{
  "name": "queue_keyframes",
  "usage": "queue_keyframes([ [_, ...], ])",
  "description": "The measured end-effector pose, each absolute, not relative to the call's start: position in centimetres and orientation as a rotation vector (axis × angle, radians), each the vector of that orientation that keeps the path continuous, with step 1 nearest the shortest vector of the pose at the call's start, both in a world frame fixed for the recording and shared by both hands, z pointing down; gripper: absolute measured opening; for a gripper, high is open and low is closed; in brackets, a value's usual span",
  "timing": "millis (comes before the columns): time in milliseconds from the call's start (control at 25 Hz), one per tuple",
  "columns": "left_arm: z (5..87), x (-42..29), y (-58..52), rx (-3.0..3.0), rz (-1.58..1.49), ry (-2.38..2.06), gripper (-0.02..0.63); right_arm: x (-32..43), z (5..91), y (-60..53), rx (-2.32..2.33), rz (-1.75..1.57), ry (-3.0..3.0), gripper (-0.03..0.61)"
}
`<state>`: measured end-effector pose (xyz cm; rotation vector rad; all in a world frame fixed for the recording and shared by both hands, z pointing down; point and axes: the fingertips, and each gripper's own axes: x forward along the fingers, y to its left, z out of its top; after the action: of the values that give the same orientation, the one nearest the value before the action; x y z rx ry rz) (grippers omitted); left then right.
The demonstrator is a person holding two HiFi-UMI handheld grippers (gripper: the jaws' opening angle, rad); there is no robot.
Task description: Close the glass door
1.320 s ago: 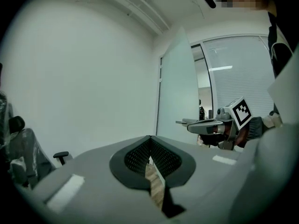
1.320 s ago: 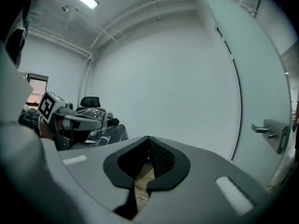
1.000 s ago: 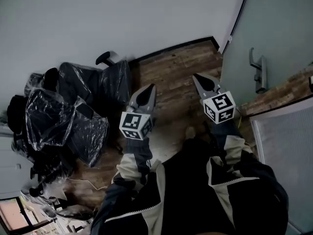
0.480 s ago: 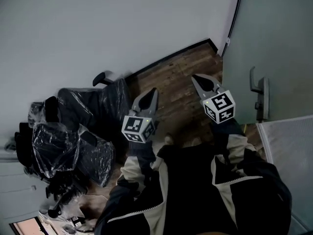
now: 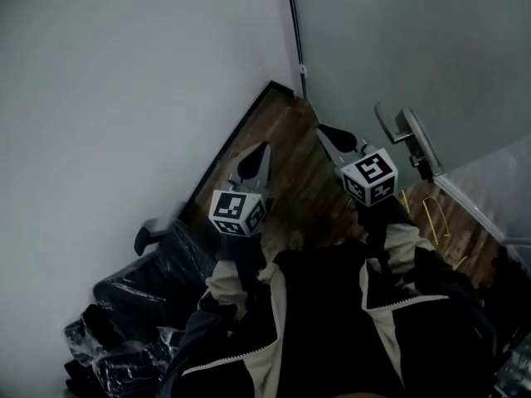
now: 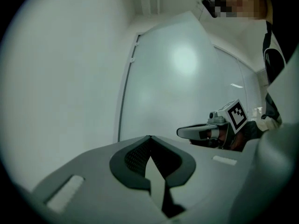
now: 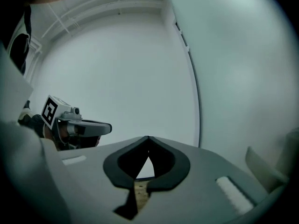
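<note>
The frosted glass door [image 5: 415,48] fills the upper right of the head view, and its metal lever handle [image 5: 404,131] sticks out near mid-height. My right gripper [image 5: 321,128] is shut and empty; it points at the door's foot, just left of the handle and apart from it. My left gripper [image 5: 265,146] is also shut and empty, over the wooden floor [image 5: 286,152] near the wall corner. In the left gripper view the jaws [image 6: 149,137] meet before the pale door [image 6: 187,73]. In the right gripper view the jaws [image 7: 148,137] face the corner, with the door [image 7: 243,69] at right.
A white wall [image 5: 124,81] with black skirting runs down the left to the corner, where a thin dark cable [image 5: 292,23] climbs. Black plastic-wrapped chairs [image 5: 141,305] crowd the lower left. A frosted panel [image 5: 498,189] and a yellow wire object [image 5: 431,218] lie at right.
The view has swung toward the door: the handle and the corner now sit near the centre, and the wrapped chairs have slid to the lower left. Both grippers stay shut and swung along with it.
</note>
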<state>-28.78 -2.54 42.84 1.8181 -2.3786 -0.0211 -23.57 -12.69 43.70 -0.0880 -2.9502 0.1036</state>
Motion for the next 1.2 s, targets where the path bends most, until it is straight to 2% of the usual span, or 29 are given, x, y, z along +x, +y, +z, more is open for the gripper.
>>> queue_keyframes([
  [280, 41.0, -26.8, -11.2, 2.264, 0.01, -2.049, 0.003, -18.6, 42.5, -18.0, 0.453, 0.107, -2.957, 0.006],
  [640, 41.6, -18.5, -15.5, 2.563, -0.002, -1.634, 0.003, -7.7, 41.8, -20.9, 0.98, 0.072, -2.82, 0.005],
  [960, 41.4, -15.0, -16.5, 2.639, 0.02, -1.518, 0.003, -5.2, 42.9, -21.6, 1.08, 0.057, -2.728, 0.006],
  [1080, 41.3, -14.9, -16.7, 2.64, 0.017, -1.515, 0.003, -5.3, 43.1, -21.8, 1.096, -0.078, -2.64, 0.01],
  [1120, 41.3, -15.1, -16.7, 2.637, 0.013, -1.515, 0.003, -5.4, 43.1, -22.0, 1.097, -0.182, -2.577, 0.041],
  [1200, 41.4, -15.2, -16.9, 2.639, 0.008, -1.508, 0.003, -6.1, 43.4, -22.4, 1.055, -0.455, -2.381, 0.155],
])
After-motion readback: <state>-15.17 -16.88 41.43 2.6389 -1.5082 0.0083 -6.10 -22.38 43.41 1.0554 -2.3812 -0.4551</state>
